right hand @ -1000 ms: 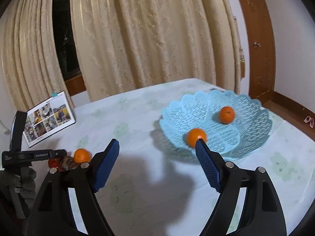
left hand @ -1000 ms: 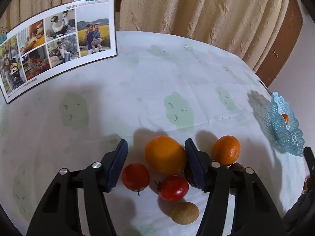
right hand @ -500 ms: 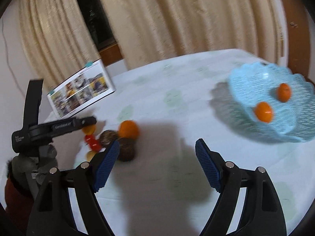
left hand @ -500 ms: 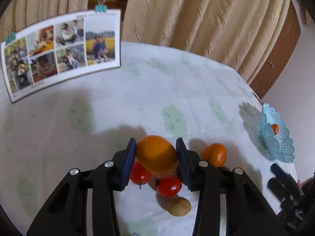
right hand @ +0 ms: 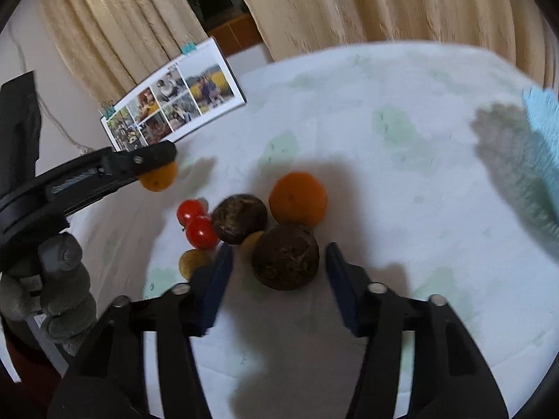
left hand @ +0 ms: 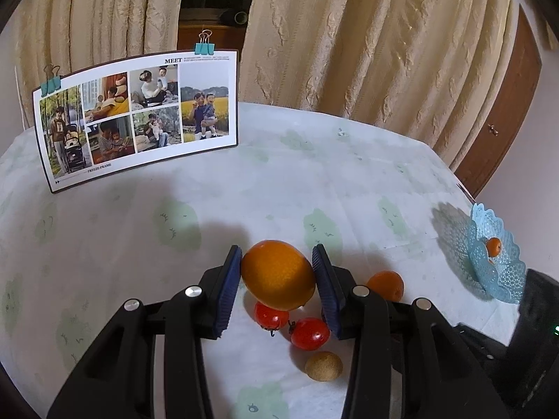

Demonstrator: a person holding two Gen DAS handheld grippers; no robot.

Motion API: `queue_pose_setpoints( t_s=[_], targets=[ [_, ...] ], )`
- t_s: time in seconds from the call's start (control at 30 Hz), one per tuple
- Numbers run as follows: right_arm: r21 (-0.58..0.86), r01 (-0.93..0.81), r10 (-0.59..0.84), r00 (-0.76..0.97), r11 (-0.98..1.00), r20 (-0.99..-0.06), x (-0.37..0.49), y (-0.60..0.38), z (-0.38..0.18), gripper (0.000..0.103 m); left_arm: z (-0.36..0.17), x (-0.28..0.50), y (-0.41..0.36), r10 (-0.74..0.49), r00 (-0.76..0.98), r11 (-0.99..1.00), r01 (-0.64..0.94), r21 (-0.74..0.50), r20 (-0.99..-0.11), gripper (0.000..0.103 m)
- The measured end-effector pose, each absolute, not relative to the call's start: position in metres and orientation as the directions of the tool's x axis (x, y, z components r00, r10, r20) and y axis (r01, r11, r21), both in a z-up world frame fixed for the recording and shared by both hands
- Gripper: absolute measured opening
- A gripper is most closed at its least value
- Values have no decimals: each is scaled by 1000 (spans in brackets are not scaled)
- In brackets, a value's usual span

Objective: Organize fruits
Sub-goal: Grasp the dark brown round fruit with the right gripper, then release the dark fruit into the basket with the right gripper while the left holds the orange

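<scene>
My left gripper [left hand: 277, 249] is shut on a large orange [left hand: 277, 279] and holds it just above the pile. Below it lie two tomatoes [left hand: 310, 333], a tan round fruit [left hand: 324, 366] and a small orange [left hand: 385, 285]. In the right wrist view my right gripper [right hand: 278, 247] straddles a dark brown round fruit [right hand: 285, 257]. Its jaws are closing, with small gaps still showing at both pads. A second brown fruit [right hand: 239, 218], an orange [right hand: 298, 199] and tomatoes [right hand: 201, 233] lie just beyond. The blue basket [left hand: 496, 269] holds an orange [left hand: 493, 246].
A photo card [left hand: 139, 115] stands clipped upright at the table's far left. Curtains hang behind the table and a wooden door is at the right. A gloved hand [right hand: 59, 286] grips the left tool. The basket's rim [right hand: 543, 132] shows at the right edge.
The left jaws closed on the large orange and lifted it slightly. The right gripper swung left from the basket to the fruit pile, tipped downward, and its jaws narrowed around the brown fruit.
</scene>
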State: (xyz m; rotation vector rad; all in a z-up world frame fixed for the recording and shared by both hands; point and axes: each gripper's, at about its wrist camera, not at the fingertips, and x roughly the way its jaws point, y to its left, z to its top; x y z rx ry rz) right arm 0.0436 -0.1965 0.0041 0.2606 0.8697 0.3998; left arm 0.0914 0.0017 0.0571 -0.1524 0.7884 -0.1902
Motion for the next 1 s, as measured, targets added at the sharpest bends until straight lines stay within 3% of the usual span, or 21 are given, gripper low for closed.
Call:
queue_pose_setpoints(
  t_s=[0.1,0.5,1.0],
  targets=[
    [399,-229,454,576,888,-680,42,-201,4,41,57,91,3,-226,690,972,109,-209,-688,42],
    [392,-193,416,652,900,-634,19,-223,19,41,55,90,-3,-226,687,972,117,-203,-691,42],
    [338,47,144,844,940,-517,-21,-319,60,41,64,75,-26,-229,710,973,172,-151,-666,42]
  ],
)
